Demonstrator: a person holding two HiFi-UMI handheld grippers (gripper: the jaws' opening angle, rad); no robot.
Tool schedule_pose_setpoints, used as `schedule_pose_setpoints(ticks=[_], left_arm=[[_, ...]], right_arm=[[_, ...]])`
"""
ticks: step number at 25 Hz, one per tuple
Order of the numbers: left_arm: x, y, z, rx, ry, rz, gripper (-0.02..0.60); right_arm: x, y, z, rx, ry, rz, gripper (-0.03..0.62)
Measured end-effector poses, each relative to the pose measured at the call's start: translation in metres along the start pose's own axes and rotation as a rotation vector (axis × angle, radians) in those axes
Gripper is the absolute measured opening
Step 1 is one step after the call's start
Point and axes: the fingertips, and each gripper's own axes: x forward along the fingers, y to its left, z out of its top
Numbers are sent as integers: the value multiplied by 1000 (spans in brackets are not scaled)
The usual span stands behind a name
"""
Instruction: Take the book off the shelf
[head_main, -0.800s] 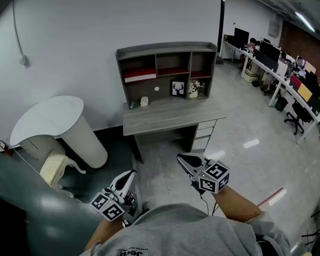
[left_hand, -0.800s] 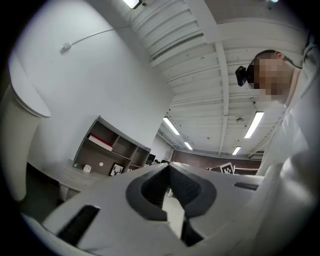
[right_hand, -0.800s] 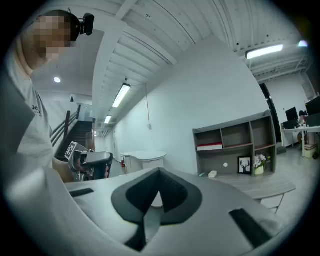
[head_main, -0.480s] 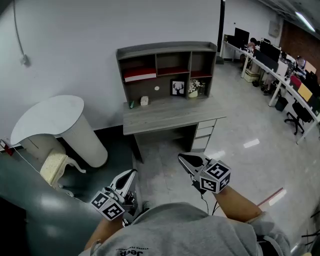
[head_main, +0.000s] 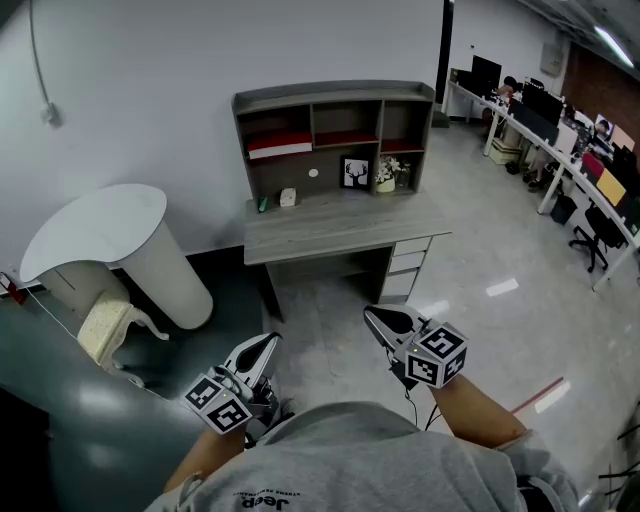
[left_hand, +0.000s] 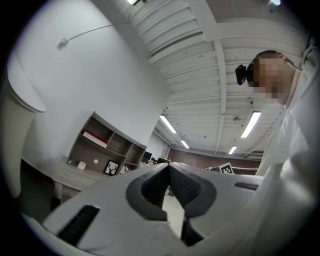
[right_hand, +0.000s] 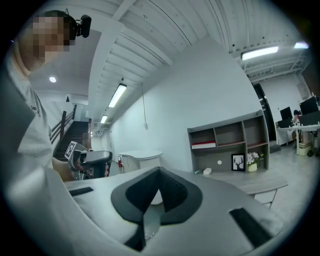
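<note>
Wide grey wooden counter against the white wall, well ahead across the floor, and on its back edge stands the grey three-bay shelf. In the shelf's left bay lies the flat red-and-white book, alone in that compartment. It looks stiff-covered and fairly light, nothing fragile. The smooth cover may slip, though, so I'd pinch the front edge facing out, one pad above and one below, then slide it forward. Down low by the person's body is the left gripper, with its fingers pressed together and nothing between them. Same story for the right gripper: fingers closed tip to tip, empty, aimed toward the counter. Both are well apart from the book and would need to open before taking it.
</note>
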Motion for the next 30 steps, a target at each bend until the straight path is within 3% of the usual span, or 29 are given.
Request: schedule_pose_setpoints(ticks=[7, 16, 22, 30], left_arm=[[16, 0, -10, -13, 25, -21, 18], [38, 36, -11, -37, 44, -27, 18], [58, 83, -2, -61, 51, -46, 18], [84, 177, 25, -92, 57, -83, 18]], right_arm=[[-5, -16, -12, 20, 19, -15, -3], [27, -40, -13, 33, 30, -13, -3], [68, -62, -7, 42, 41, -33, -2], [155, -94, 8, 48, 41, -71, -2]])
